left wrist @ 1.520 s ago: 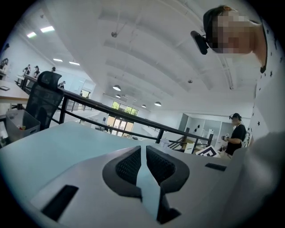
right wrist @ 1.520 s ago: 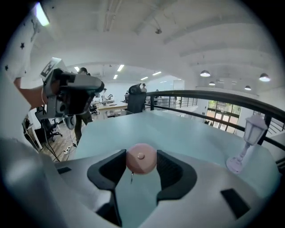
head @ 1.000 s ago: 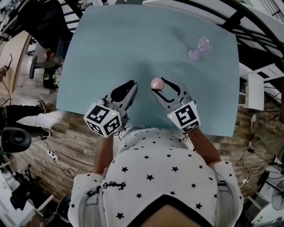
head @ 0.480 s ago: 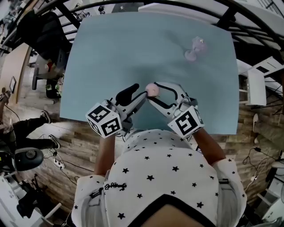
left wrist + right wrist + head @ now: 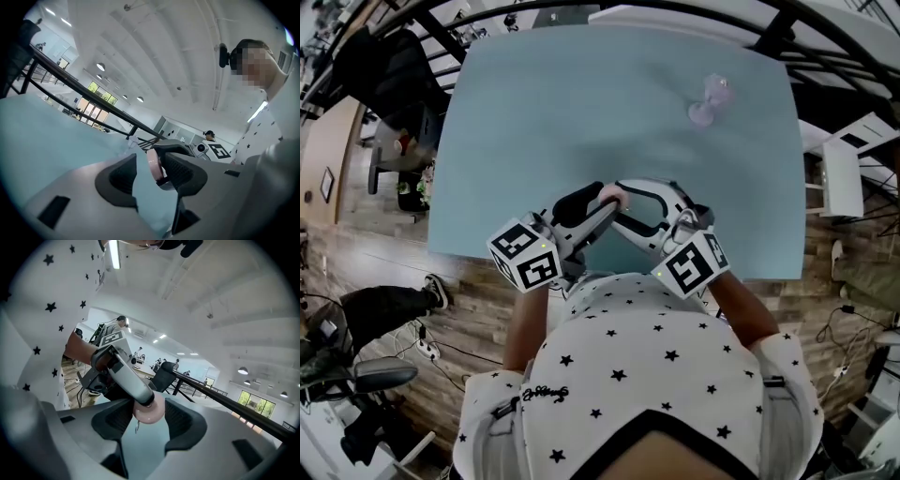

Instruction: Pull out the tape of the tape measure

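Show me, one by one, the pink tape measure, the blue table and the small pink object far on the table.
pink tape measure (image 5: 149, 412), right gripper view, lower part of its round case.
blue table (image 5: 534, 112), head view, bare top, left half.
small pink object (image 5: 710, 101), head view, its middle.

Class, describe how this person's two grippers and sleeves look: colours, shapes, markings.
Both the left gripper and right gripper are pale grey with dark pads, each carrying a white cube of black square markers. Short white sleeves bear black stars. The left's jaws are opening around the pink tape measure.
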### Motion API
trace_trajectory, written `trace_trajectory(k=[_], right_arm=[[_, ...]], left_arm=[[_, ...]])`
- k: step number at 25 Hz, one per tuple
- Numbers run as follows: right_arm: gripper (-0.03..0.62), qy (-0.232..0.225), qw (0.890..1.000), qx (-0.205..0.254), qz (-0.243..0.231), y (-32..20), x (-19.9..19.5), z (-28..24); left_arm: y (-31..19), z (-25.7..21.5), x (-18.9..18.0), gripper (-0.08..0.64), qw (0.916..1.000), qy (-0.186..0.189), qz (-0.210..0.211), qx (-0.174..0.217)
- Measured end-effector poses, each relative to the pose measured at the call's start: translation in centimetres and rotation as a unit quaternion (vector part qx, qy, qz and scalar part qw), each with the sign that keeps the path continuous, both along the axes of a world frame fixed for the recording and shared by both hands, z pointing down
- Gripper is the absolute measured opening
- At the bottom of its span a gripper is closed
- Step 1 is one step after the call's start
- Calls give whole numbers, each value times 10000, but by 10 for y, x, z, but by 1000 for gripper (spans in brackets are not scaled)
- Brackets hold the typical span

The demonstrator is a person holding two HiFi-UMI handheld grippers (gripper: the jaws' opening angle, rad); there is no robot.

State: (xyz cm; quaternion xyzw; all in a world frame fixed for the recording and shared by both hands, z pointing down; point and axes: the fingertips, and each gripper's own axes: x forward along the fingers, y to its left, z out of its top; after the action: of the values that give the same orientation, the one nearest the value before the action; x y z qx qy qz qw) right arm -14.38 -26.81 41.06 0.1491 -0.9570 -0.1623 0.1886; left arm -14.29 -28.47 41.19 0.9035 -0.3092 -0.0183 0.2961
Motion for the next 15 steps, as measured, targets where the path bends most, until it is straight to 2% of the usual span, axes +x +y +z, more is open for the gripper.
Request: trace_trajectory(k=[5, 10, 15], right_arm=[[213, -32, 10000, -33, -11, 3, -3, 3], [215, -49, 10000, 52, 38, 4, -3, 1], [216, -189, 9997, -75, 142, 3, 0, -1]], left_arm=[[3, -1, 1, 112, 9998, 213, 16, -25], [3, -5, 0, 94, 9991, 402, -96, -133], [2, -11, -4, 86, 9988, 397, -290, -20]])
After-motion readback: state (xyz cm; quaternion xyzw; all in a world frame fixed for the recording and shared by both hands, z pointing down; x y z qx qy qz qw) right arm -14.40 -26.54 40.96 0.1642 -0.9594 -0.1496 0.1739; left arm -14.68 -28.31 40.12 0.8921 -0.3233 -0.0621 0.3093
